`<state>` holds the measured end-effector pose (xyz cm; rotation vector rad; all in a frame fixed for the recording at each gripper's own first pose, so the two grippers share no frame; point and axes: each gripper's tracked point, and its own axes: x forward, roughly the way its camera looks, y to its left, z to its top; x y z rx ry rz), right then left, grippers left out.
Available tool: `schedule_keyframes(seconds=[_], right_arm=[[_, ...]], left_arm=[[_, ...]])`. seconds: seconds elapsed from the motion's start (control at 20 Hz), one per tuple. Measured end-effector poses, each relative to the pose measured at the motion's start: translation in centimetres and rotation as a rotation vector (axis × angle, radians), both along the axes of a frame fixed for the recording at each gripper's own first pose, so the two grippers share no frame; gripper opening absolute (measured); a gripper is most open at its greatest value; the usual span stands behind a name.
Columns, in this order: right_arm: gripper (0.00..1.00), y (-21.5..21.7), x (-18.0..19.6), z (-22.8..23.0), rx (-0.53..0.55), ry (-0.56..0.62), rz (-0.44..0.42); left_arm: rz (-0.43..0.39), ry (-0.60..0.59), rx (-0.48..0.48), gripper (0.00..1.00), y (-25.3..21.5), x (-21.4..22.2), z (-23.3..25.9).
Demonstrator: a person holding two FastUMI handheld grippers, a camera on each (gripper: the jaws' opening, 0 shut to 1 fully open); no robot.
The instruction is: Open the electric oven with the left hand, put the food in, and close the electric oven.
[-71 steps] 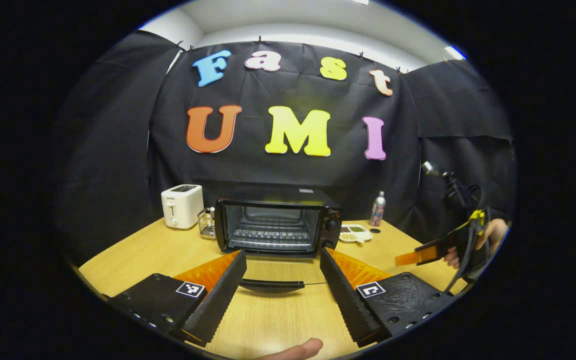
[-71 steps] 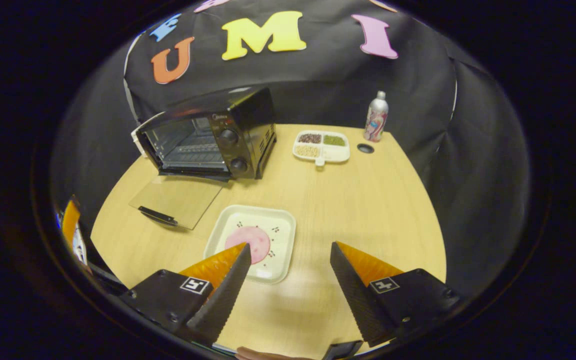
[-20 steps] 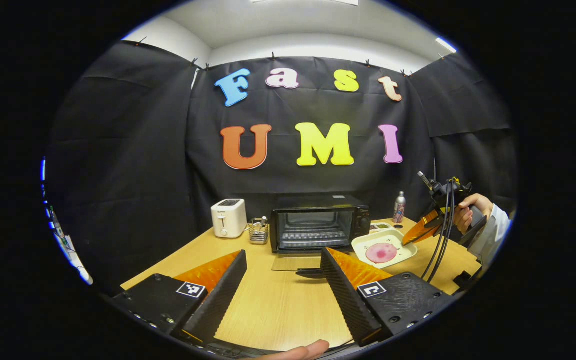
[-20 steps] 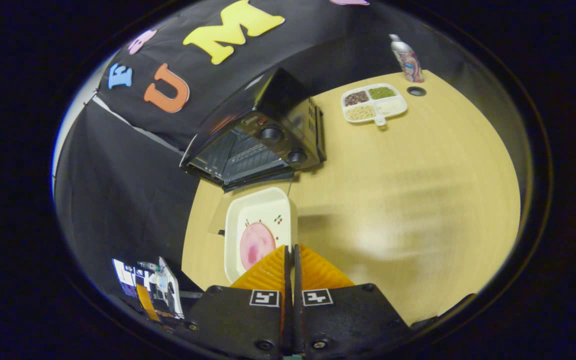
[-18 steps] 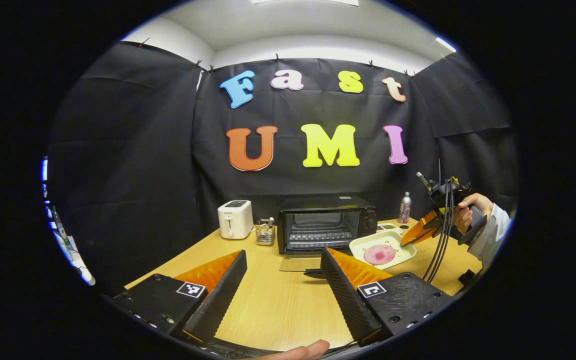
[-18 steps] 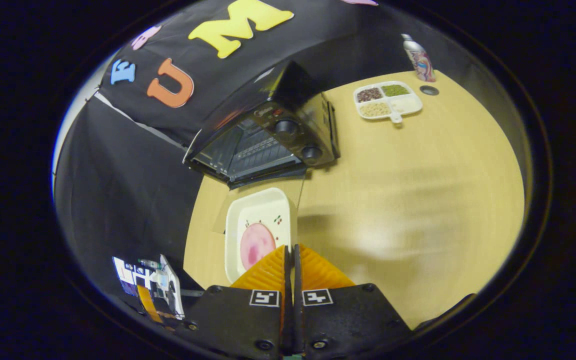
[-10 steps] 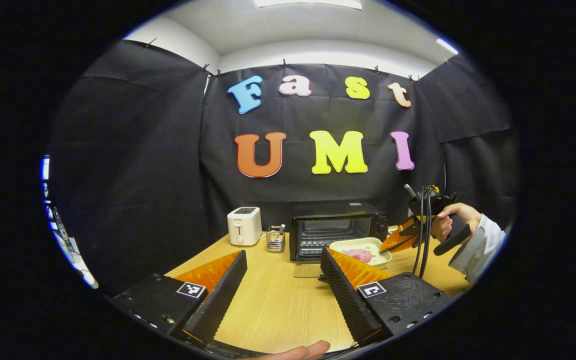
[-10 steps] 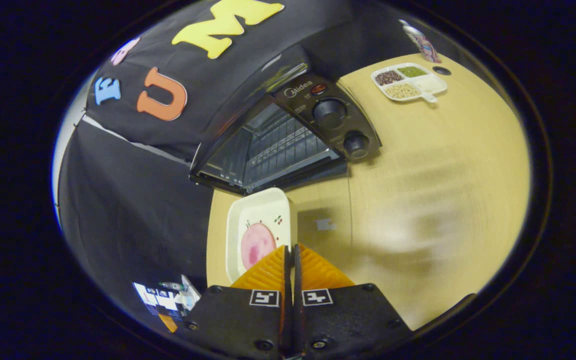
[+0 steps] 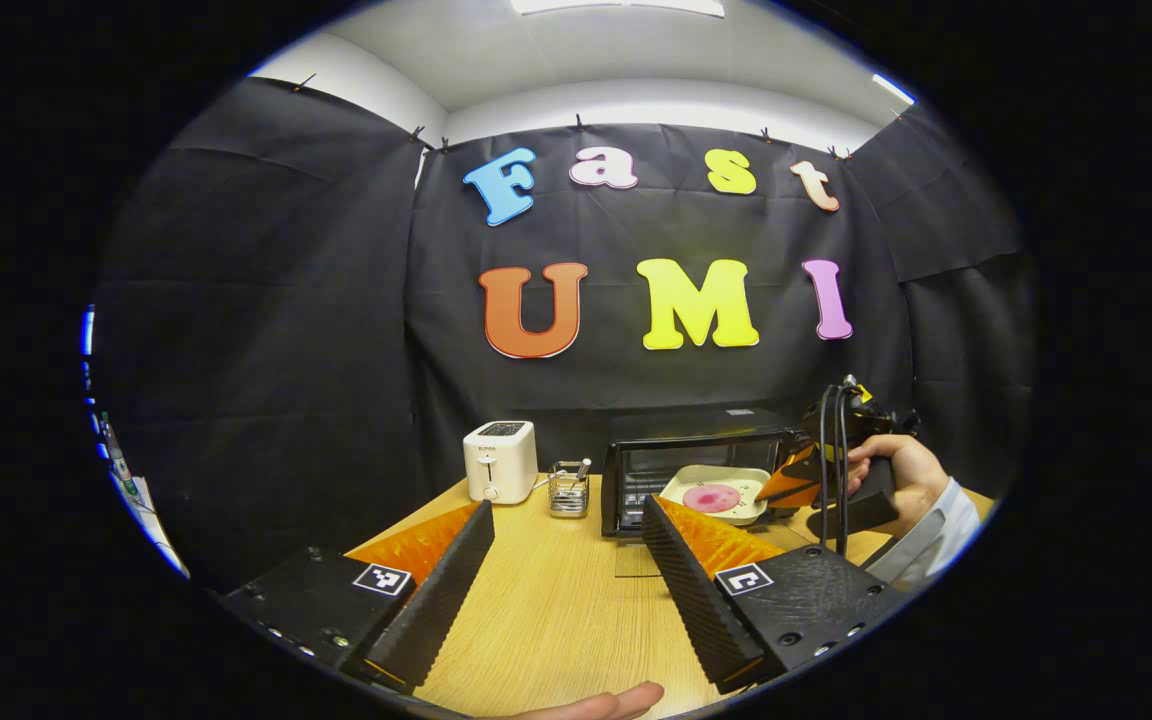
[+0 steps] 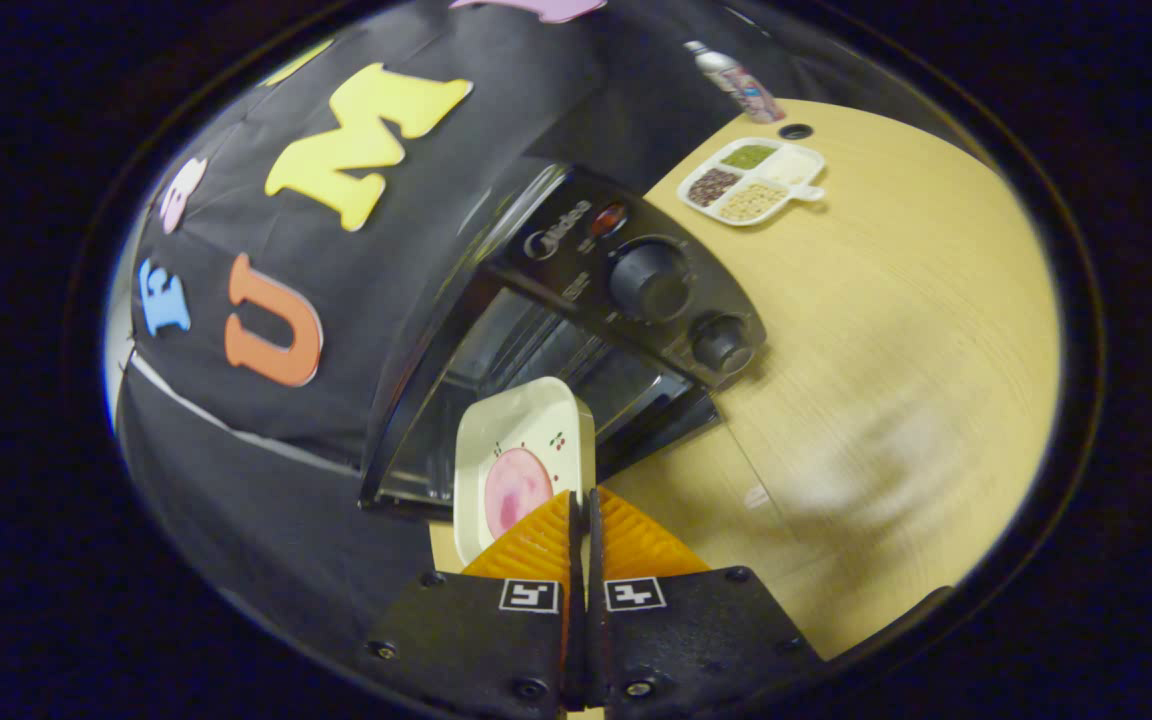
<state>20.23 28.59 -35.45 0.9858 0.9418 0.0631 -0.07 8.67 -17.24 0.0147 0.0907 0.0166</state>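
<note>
The black electric oven [image 10: 576,260] stands with its glass door [image 9: 633,560] folded down flat on the table. My right gripper [image 10: 581,497] is shut on the rim of a white square plate [image 10: 526,425] carrying a round pink slice of food [image 10: 514,490]. It holds the plate at the oven's open mouth. In the left gripper view the plate [image 9: 726,482] hangs in front of the oven [image 9: 636,462], with the right gripper [image 9: 784,487] and a hand [image 9: 891,478] to its right. My left gripper [image 9: 566,510] is open and holds nothing, low over the table, well back from the oven.
A white toaster [image 9: 501,460] and a wire utensil basket [image 9: 569,488] stand left of the oven. Right of the oven lie a divided dish of beans [image 10: 751,180], a bottle [image 10: 736,78] and a round hole in the table [image 10: 794,131]. Two knobs [image 10: 648,282] face the oven's front.
The right gripper has carried the plate up from the table to the oven's mouth. The left gripper has drawn back and to the left, staying open.
</note>
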Motion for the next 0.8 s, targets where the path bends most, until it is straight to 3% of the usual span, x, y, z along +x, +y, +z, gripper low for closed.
schedule_keyframes(seconds=[0.15,0.25,0.35,0.55,0.75,0.8], right_arm=[[0.00,0.4,2.3,-0.4,0.033,-0.031,-0.164],[0.04,1.7,3.7,-0.2,0.061,-0.072,-0.228],[0.01,3.1,4.7,-0.1,0.084,-0.101,-0.272],[0.06,5.1,6.9,-0.3,0.105,-0.165,-0.315],[0.02,5.9,7.4,-2.0,0.073,-0.186,-0.309],[0.06,6.1,7.4,-2.6,0.077,-0.178,-0.304]], left_arm=[[-0.020,0.005,0.013,0.94,-0.5,0.7,-0.7],[-0.032,0.017,0.016,0.95,-0.9,0.9,-1.3],[-0.037,0.028,0.013,0.94,-1.1,1.3,-1.9],[-0.039,0.038,0.019,0.94,-0.7,1.4,-2.5],[-0.035,0.049,0.018,0.95,-0.4,1.8,-3.1],[-0.034,0.051,0.016,0.95,-0.5,1.8,-3.2]])
